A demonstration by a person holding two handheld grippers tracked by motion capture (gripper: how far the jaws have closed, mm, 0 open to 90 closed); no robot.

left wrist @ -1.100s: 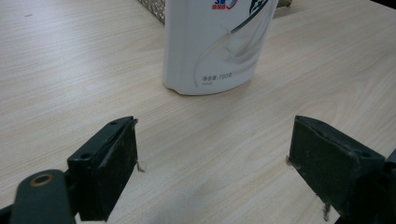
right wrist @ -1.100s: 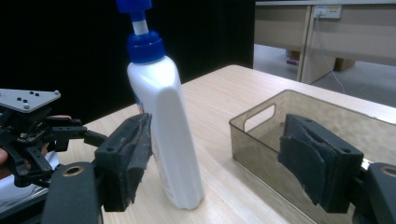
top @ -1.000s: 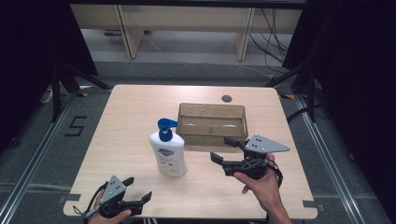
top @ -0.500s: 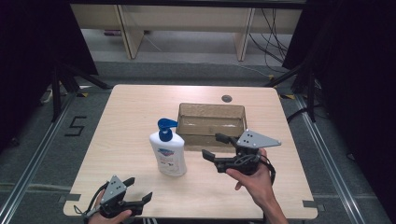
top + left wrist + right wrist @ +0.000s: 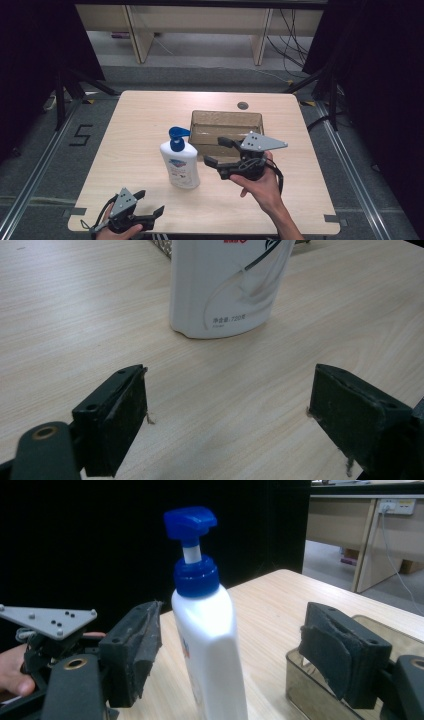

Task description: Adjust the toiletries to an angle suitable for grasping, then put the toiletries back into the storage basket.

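- The pump bottle (image 5: 179, 165) stands upright on the table (image 5: 130, 130), long axis vertical, just beside the brown tray (image 5: 226, 120), at the tray's near-left corner.
- Its blue pump head (image 5: 190, 519) points away from the tray.
- My right gripper (image 5: 220, 152) is level beside the bottle, on its tray side, aimed at it; my 2 jaws are spread wide, have just been opening, and grasp nothing.
- My left gripper (image 5: 150, 206) rests near the table's front edge, well short of the bottle, jaws released and empty.
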